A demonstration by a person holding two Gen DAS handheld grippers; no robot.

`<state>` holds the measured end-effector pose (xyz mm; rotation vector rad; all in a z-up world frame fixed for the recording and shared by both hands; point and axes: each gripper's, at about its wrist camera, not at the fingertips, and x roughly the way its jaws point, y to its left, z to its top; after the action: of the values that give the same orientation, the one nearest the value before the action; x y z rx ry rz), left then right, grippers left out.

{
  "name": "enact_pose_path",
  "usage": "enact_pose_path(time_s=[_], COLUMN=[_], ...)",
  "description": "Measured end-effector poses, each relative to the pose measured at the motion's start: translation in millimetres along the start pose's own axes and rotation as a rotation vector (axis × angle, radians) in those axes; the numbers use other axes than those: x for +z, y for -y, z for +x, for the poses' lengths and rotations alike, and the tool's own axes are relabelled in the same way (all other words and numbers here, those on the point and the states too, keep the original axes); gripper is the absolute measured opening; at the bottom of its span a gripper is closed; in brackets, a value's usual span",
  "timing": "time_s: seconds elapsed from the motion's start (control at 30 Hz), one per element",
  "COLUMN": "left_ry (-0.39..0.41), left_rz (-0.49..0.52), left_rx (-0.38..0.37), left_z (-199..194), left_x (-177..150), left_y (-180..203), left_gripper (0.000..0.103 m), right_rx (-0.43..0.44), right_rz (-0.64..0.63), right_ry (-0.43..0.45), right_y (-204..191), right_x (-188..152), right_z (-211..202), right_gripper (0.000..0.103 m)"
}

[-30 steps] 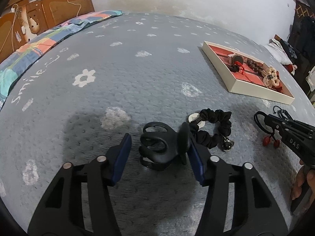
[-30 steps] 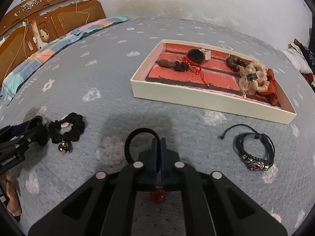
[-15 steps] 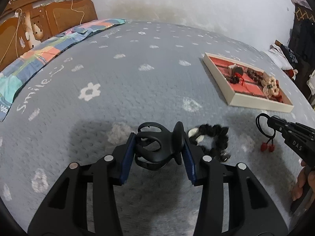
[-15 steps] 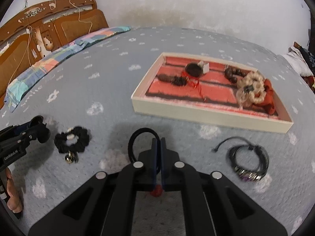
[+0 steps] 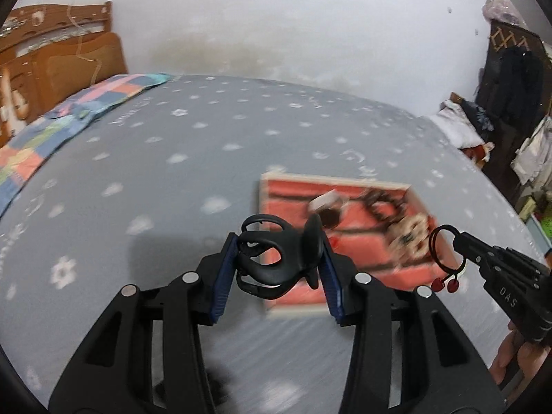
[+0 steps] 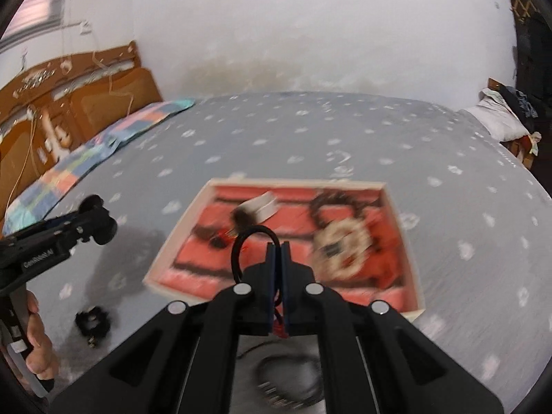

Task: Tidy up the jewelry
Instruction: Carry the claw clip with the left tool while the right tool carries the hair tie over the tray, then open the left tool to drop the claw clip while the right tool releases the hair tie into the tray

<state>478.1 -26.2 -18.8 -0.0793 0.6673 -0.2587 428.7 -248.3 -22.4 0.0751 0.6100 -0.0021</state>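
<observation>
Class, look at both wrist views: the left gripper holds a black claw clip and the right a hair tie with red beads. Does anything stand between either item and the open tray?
Nothing visible does. The claw clip in the left gripper and the hair tie in the right gripper hang above the tray, which has no lid. Items already lie inside, but bare red lining shows.

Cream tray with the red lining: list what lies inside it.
Inside the cream tray: a cream scrunchie, dark beads, a white-tagged dark piece. Blur and the right gripper hide the rest.
</observation>
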Motion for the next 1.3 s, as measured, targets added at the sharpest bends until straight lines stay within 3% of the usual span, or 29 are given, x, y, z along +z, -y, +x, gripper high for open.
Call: enact_pose_path(time_s=[0.2, 0.33, 0.5, 0.6, 0.83, 1.17, 1.23, 1.3], left_ry=[-0.040, -0.064, -0.088, -0.109, -0.127, -0.176, -0.183, -0.182], left_rz=[0.013, 0.028, 0.121, 0.083, 0.052, 0.033, 0.053, 0.058], left_rx=[-0.056, -0.042, 0.044, 0.023, 0.059, 0.071, 0.083, 0.093], left_z=[67, 107, 134, 142, 153, 172, 173, 172], left_x=[14, 8, -12, -12, -22, -21, -22, -23], left_y=[57, 76, 78, 67, 53, 47, 51, 53], left_gripper=[0.044, 0.044, 0.044, 0.044, 0.044, 0.045, 0.060, 0.069], right_rx=[-0.036, -0.022, -0.048, -0.065, -0.146, -0.135, -0.137, -0.141], right_rz=[0.013, 0.041, 0.014, 0.013, -0.024, 0.055, 0.054, 0.049], right_ry=[0.008, -0.001, -0.045, -0.040, -0.061, -0.140, -0.142, -0.149], right_y=[39, 54, 56, 57, 59, 78, 78, 77], right_x=[13, 4, -11, -12, -18, -24, -25, -25], right_z=[32, 59, 87, 90, 104, 134, 135, 136], right_gripper=[0.003, 0.003, 0.003, 0.003, 0.003, 0.003, 0.005, 0.005])
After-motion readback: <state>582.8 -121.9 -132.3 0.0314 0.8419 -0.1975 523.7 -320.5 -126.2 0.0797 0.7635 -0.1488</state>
